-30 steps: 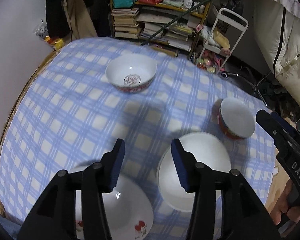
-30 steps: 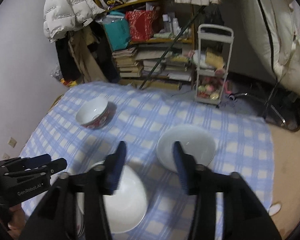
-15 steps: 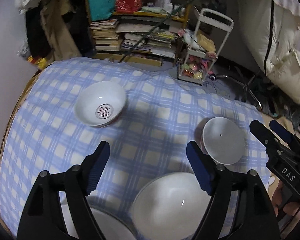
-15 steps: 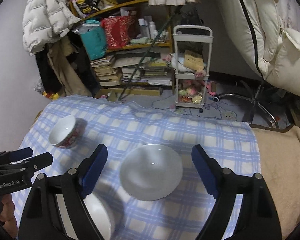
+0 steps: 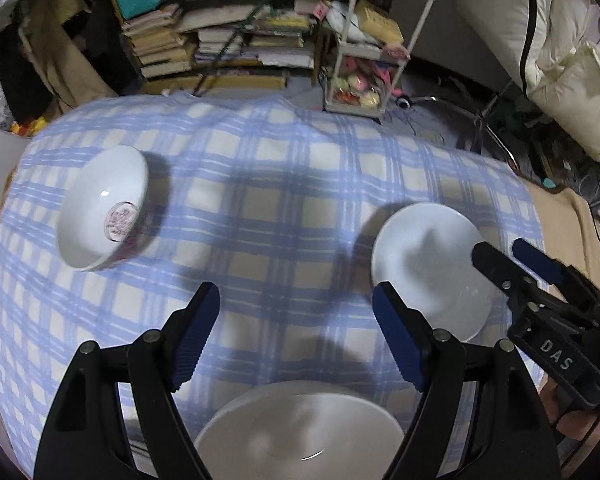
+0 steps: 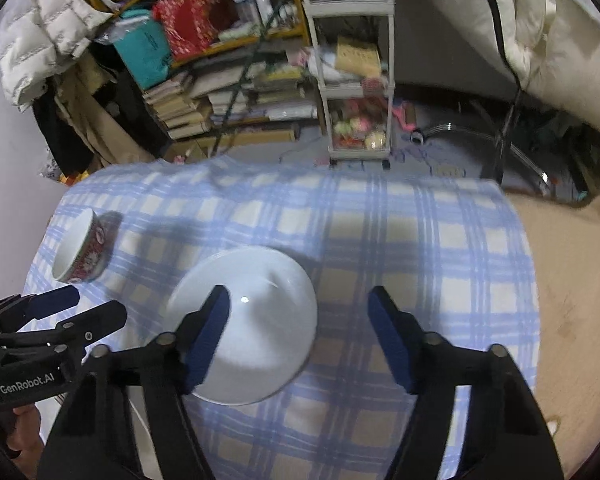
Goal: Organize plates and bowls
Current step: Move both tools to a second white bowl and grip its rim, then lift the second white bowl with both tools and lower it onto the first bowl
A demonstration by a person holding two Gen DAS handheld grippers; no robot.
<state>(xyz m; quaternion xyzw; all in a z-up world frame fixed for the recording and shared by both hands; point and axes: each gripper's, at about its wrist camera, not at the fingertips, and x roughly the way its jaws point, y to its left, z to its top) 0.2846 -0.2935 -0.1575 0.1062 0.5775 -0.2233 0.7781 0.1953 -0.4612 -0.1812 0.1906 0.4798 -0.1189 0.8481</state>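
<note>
A blue-checked cloth [image 5: 284,200] covers the table. On its left stands a white bowl with a red pattern [image 5: 104,216] [image 6: 80,252]. A shallow white dish [image 5: 424,264] [image 6: 256,320] lies on the right. A large white plate [image 5: 300,428] lies nearest, under my left gripper [image 5: 296,300], which is open and empty above bare cloth. My right gripper [image 6: 300,312] [image 5: 512,256] hovers over the shallow dish with its jaws closing. Its left finger is over the dish and its right finger is past the dish's rim, and neither pad presses on it.
Beyond the table's far edge are shelves of stacked books [image 5: 228,40] and a white wire trolley [image 6: 352,80]. A beige blanket [image 6: 572,300] borders the cloth on the right. Pale padded bedding [image 5: 560,48] hangs at the upper right.
Both grippers' jaws have spread wider. Both have moved forward and down over the table. The large plate now sits at the bottom of the left view, and the shallow dish lies under the right gripper.
</note>
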